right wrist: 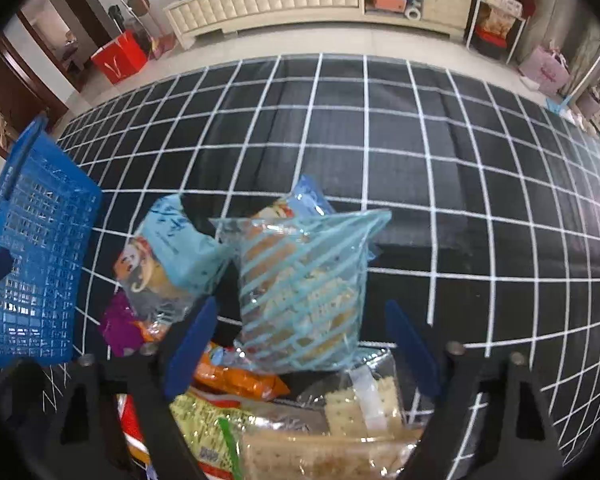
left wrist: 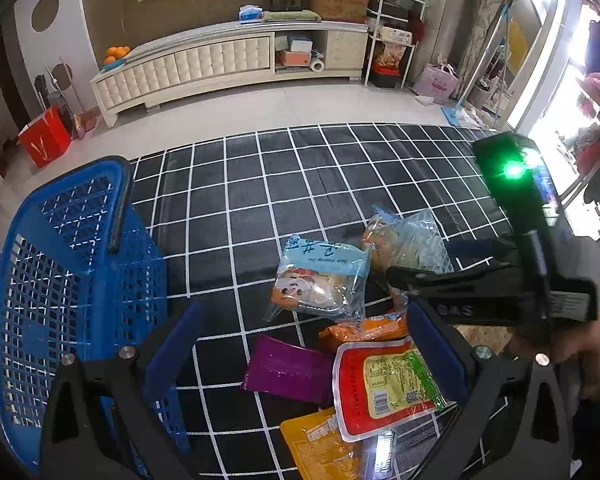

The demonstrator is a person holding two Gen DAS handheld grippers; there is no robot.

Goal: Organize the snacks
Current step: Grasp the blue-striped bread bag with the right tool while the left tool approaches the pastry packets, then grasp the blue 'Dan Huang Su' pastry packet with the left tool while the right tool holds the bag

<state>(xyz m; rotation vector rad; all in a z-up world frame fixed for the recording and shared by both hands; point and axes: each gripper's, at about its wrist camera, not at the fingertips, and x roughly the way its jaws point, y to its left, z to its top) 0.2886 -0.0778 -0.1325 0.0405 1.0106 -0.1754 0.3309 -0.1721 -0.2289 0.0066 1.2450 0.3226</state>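
Observation:
A blue mesh basket (left wrist: 72,280) stands at the left on the black grid cloth; it also shows in the right wrist view (right wrist: 36,264). A pile of snack packets lies to its right: a light blue packet with a cartoon face (left wrist: 320,280) (right wrist: 168,256), a clear blue-striped bag (right wrist: 300,292) (left wrist: 404,240), a purple packet (left wrist: 288,368), a red packet (left wrist: 384,388), an orange one (left wrist: 364,330) and crackers (right wrist: 360,404). My left gripper (left wrist: 304,360) is open over the purple and red packets. My right gripper (right wrist: 300,344) is open around the striped bag's lower end.
The black cloth with white grid lines (right wrist: 420,140) covers the table. A long white cabinet (left wrist: 228,64) stands across the tiled floor, with a red box (left wrist: 44,140) at the left and a shelf rack (left wrist: 392,32) at the right.

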